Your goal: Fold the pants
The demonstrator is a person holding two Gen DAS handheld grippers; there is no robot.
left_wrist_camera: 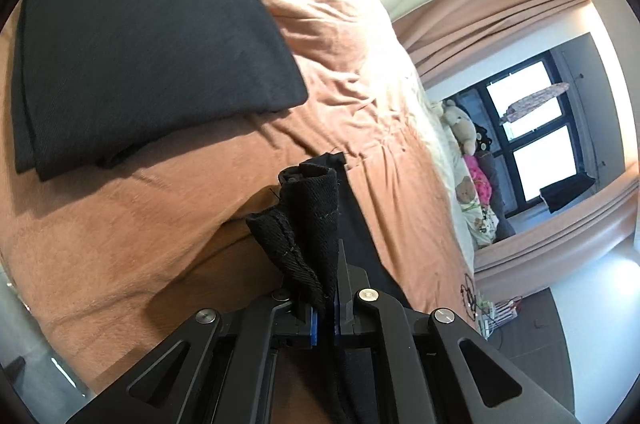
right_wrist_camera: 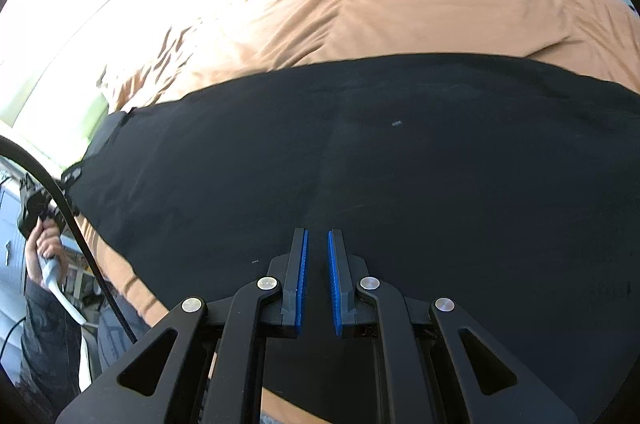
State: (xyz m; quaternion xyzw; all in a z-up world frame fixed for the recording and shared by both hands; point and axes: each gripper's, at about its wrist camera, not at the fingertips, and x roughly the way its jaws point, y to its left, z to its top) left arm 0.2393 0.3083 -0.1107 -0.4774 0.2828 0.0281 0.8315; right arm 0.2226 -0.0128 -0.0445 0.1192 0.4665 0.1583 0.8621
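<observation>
Pants (left_wrist_camera: 316,224) hem pinched in left jaws, right jaws parted

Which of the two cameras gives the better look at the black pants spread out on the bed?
The right wrist view: the black fabric pants lie flat across the orange bedspread. The left wrist view shows only a bunched edge clamped in the left gripper.

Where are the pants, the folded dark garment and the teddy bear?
pants (right_wrist_camera: 380,152): right wrist view, flat middle of the black fabric spread on the bed.
folded dark garment (left_wrist_camera: 140,56): left wrist view, centre of its top layer.
teddy bear (left_wrist_camera: 460,122): left wrist view, its head, near the window.
</observation>
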